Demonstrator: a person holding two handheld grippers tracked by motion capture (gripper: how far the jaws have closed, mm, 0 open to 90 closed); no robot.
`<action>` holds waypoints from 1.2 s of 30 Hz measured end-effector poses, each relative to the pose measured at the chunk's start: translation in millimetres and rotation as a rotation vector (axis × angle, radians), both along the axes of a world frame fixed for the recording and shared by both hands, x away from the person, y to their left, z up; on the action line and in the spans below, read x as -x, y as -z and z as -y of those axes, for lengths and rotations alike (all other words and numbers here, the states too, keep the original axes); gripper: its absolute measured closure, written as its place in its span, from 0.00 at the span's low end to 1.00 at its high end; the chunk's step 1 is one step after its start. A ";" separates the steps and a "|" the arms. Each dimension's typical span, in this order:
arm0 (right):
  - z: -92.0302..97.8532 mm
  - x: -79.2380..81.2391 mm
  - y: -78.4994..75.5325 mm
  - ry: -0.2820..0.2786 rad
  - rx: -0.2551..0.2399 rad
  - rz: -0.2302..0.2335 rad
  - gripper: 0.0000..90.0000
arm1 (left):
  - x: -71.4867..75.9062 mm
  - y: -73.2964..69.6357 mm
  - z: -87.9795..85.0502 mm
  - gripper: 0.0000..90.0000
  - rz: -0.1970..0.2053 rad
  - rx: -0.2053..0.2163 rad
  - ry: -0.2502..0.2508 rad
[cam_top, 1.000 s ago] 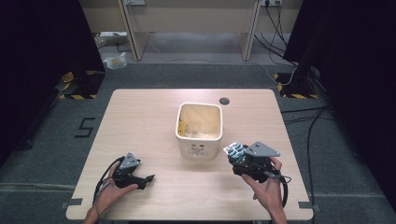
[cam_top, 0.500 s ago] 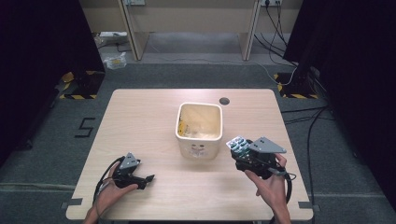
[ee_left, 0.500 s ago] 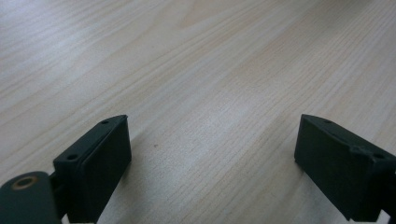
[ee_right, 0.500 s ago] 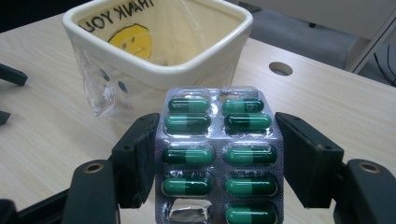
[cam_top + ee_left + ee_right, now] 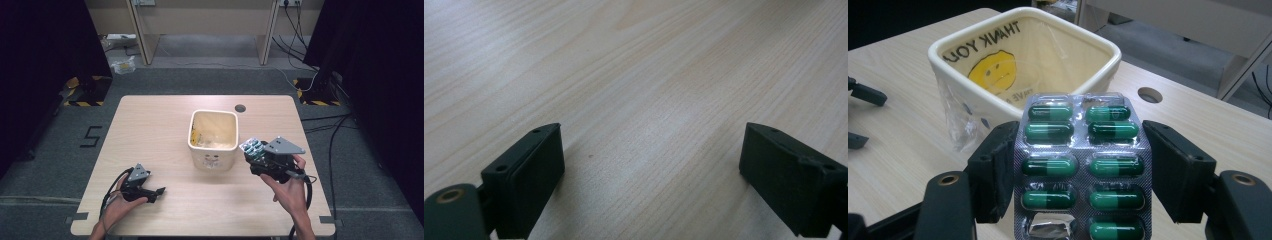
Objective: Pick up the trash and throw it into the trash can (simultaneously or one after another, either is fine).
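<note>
A silver blister pack (image 5: 1081, 131) of green capsules stands upright between the jaws of my right gripper (image 5: 1079, 155), which is shut on its two long edges. From above, the blister pack (image 5: 253, 148) and right gripper (image 5: 256, 153) hang just right of a cream square bin (image 5: 213, 113), lifted off the table. The bin (image 5: 1113, 54) has a clear plastic liner with a yellow smiley and "THANK YOU" print inside. My left gripper (image 5: 157, 194) rests low at the table's front left, and the left gripper (image 5: 651, 165) stands open over bare wood.
The light wooden table (image 5: 150, 130) has a round cable hole (image 5: 240, 108) behind the bin. Dark carpet, cables and cabinet legs lie beyond the far edge. Black curtains flank both sides.
My right gripper has risen off the table with the blister pack and drawn slightly nearer the bin's rim. The left gripper has stayed put.
</note>
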State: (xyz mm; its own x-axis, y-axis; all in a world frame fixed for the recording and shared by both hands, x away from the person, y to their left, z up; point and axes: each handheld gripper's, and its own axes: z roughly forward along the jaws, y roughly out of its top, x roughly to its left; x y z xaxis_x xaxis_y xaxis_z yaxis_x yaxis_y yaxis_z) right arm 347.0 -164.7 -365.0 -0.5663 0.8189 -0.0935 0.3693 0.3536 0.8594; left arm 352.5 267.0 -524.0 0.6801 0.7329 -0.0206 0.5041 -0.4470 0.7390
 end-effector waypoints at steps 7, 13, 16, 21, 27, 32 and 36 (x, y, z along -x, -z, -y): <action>-8.1 -11.7 -11.8 -0.019 -0.011 0.010 0.38 | 0.0 0.0 0.0 0.11 0.000 0.001 0.000; -22.0 -24.3 -24.2 -0.046 -0.010 0.010 0.38 | 0.0 0.0 0.0 0.11 0.001 0.001 -0.001; -30.5 -32.1 -28.6 -0.061 -0.007 0.008 0.38 | 0.0 0.0 0.0 0.11 0.000 0.000 0.000; -42.1 -43.0 -31.3 -0.079 -0.013 -0.007 0.38 | 0.0 0.0 0.0 0.11 0.000 0.000 -0.001; -53.1 -57.7 -28.6 -0.085 -0.005 -0.028 0.38 | 0.0 0.0 0.0 0.11 0.000 0.000 -0.001; -60.0 -71.2 -24.6 -0.081 -0.005 -0.046 0.38 | 0.0 0.0 0.0 0.11 0.000 0.000 -0.001; -65.6 -80.2 -22.9 -0.081 0.002 -0.056 0.38 | 0.0 0.0 0.0 0.11 0.001 0.001 -0.001</action>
State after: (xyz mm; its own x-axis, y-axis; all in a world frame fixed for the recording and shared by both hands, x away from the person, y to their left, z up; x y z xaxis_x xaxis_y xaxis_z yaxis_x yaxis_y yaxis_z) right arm 427.3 -99.2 -342.1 -0.6350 0.7700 -0.0618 0.3865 0.3860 0.8376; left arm 352.4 267.0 -524.1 0.6796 0.7333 -0.0208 0.5040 -0.4461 0.7396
